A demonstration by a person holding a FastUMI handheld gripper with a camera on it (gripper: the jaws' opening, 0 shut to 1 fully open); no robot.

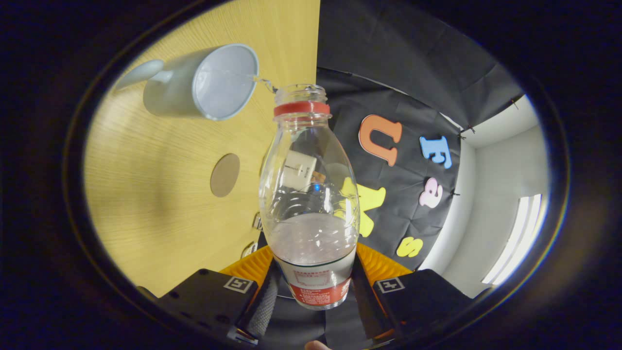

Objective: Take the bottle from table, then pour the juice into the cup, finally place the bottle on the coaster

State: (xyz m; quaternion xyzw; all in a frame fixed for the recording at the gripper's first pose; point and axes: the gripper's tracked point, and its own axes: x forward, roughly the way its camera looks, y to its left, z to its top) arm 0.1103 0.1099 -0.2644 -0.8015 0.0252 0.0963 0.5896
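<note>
Tool (pixel 316 291) clamped around bottle (pixel 309 194) base

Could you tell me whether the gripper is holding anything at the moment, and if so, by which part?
Yes: the gripper is shut on the bottle, its fingers pressing the labelled lower body near the base.

The bottle (pixel 309 194) stands between the gripper (pixel 316 287) fingers, cup (pixel 204 82) at eleven o'clock beyond, coaster (pixel 225 175) at ten o'clock nearer, both on the table (pixel 146 194).
</note>
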